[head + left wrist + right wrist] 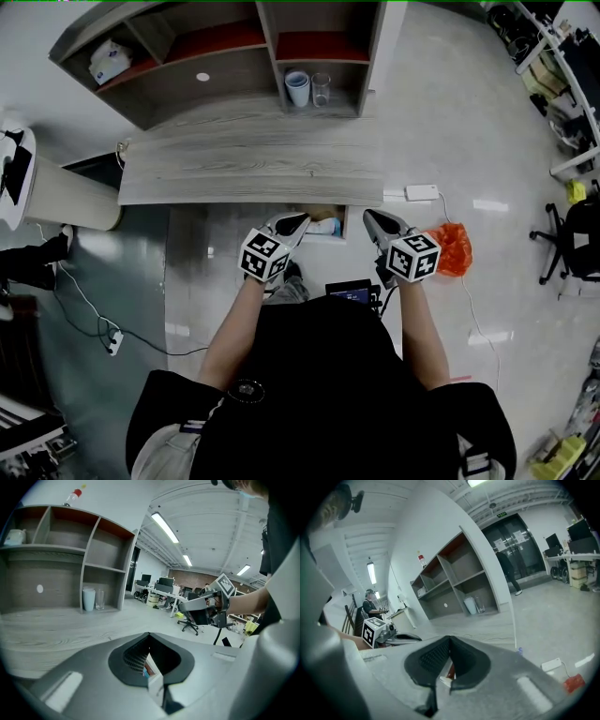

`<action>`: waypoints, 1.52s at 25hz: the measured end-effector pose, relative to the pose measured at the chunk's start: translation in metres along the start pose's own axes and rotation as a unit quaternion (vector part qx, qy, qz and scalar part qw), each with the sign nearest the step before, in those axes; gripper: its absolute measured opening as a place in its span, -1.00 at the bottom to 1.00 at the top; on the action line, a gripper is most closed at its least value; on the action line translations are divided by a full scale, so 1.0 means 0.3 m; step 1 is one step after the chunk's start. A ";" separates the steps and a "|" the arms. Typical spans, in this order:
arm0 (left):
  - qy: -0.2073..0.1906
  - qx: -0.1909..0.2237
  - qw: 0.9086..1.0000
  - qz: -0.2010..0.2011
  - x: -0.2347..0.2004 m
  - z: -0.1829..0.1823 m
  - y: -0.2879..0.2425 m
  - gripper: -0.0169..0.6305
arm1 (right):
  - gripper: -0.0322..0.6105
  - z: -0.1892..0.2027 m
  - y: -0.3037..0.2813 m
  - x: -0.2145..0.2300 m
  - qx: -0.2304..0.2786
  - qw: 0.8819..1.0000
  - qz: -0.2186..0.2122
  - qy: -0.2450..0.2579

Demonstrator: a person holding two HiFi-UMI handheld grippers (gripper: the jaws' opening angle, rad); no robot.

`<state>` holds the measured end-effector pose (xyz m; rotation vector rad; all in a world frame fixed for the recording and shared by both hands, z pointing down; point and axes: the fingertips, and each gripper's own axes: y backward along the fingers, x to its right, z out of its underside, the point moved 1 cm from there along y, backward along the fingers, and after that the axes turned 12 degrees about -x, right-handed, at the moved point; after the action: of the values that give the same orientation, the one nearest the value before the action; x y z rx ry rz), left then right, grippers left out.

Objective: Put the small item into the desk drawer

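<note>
My head view looks steeply down on the desk (248,173) from above. Both my gripper views sit low, near its front, sharing its shelf unit (89,550).

Right at the front edge of the desk (253,173), the left gripper (300,221) and right gripper (372,218) show pale grey pointed shells, each with a white cube (265,255) of black square markers at the end farther from the desk. Up close it's matte grey moulding, a pale raised strip on each side, and black ribbed pads (133,657) in a dark scooped hollow. Farther back from the desk comes a black short-sleeved top (328,375) with a small round badge (248,389), and a little dark device (352,293) with a blue-lit screen.
</note>
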<state>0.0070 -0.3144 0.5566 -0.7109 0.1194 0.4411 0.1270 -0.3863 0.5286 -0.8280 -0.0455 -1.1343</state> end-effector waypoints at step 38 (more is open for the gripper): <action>0.001 0.005 0.998 0.062 0.311 0.329 0.306 -0.95 | -0.89 0.365 0.145 -0.319 -0.014 0.998 0.057 -0.004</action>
<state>0.0474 -0.1556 0.5520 -0.6954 0.1679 0.5576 0.1587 -0.2383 0.5409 -0.8496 0.0105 -1.0261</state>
